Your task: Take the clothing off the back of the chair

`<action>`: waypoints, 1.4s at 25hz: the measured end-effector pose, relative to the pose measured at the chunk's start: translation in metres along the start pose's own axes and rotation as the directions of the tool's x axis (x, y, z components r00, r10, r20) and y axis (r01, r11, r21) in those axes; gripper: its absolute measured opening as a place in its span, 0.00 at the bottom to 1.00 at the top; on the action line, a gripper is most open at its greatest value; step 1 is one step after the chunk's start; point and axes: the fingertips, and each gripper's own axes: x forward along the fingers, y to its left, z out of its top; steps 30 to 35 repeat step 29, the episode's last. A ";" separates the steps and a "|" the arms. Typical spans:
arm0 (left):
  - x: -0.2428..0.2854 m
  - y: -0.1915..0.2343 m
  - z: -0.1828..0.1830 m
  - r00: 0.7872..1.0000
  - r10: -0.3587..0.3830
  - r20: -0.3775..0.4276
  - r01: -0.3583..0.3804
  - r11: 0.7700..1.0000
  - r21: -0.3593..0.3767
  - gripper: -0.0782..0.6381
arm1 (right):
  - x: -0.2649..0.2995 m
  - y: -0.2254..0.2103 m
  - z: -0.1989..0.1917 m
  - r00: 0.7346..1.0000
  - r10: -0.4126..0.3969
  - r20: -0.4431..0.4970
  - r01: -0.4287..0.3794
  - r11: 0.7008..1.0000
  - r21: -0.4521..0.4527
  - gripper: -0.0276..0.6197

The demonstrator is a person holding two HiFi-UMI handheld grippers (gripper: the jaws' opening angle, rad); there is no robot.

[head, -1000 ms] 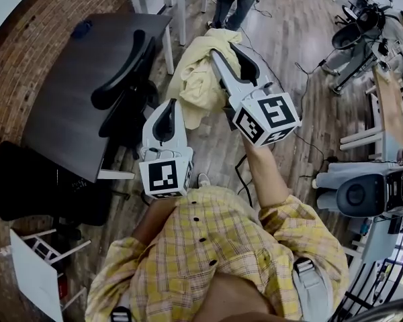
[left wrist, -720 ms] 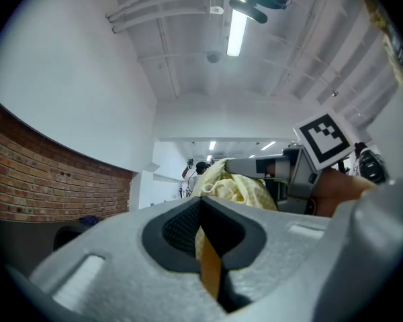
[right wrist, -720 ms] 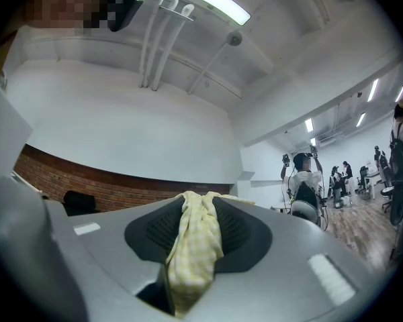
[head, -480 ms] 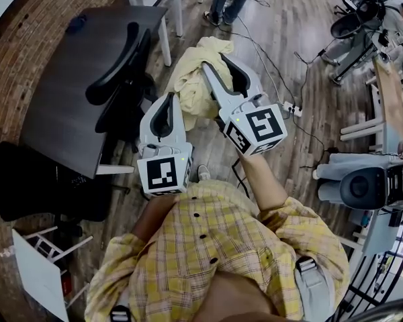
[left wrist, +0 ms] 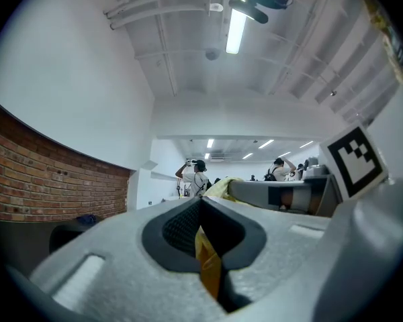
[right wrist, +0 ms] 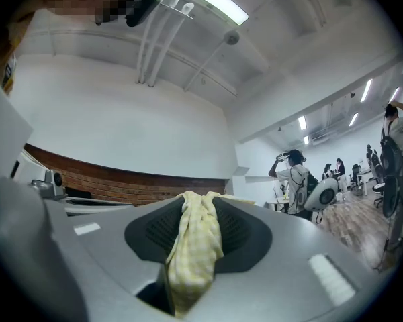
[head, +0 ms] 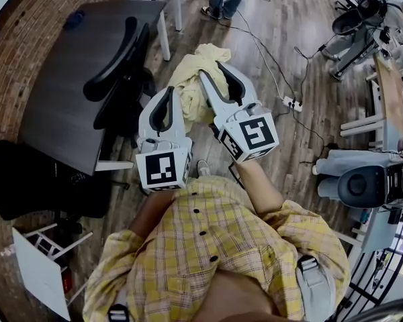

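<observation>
Brick wall (head: 27, 52) curves along the far left, and plank flooring (head: 309, 66) covers the rest of the room. Next we see a dark desk (head: 60, 92) with a black chair (head: 117, 59) pushed against its edge. The chair's back is bare, so we judge the clothing is already off it. Just right of the chair, our left gripper (head: 166, 94) is pinched nearly closed on a thin yellow fold. The clothing (head: 188, 89), a pale yellow checked garment, hangs bunched between the two grippers, clear of the chair and above the floor. Our right gripper (head: 215, 72) clamps a thicker wad of the same cloth, its jaws narrow around it. Holding the garment at two points likely keeps the fabric from dragging or snagging on the chair. Farther right a white power strip (head: 290, 103) lies on the floor. We find no readable words or brands, only black-and-white square markers (head: 163, 170) on the cubes of both grippers.
</observation>
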 end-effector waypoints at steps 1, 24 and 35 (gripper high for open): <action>0.001 0.001 0.000 1.000 -0.003 -0.001 0.003 1.000 0.000 0.11 | 0.000 0.002 -0.002 1.000 -0.003 -0.004 0.003 1.000 -0.002 0.25; 0.007 0.010 -0.001 1.000 0.000 0.000 0.000 1.000 -0.005 0.11 | -0.005 0.024 -0.020 0.999 -0.012 -0.036 0.012 1.000 -0.013 0.25; 0.008 0.006 -0.002 1.000 0.003 -0.004 -0.003 1.000 -0.003 0.11 | -0.006 0.024 -0.021 0.999 0.002 -0.032 -0.003 1.000 -0.009 0.25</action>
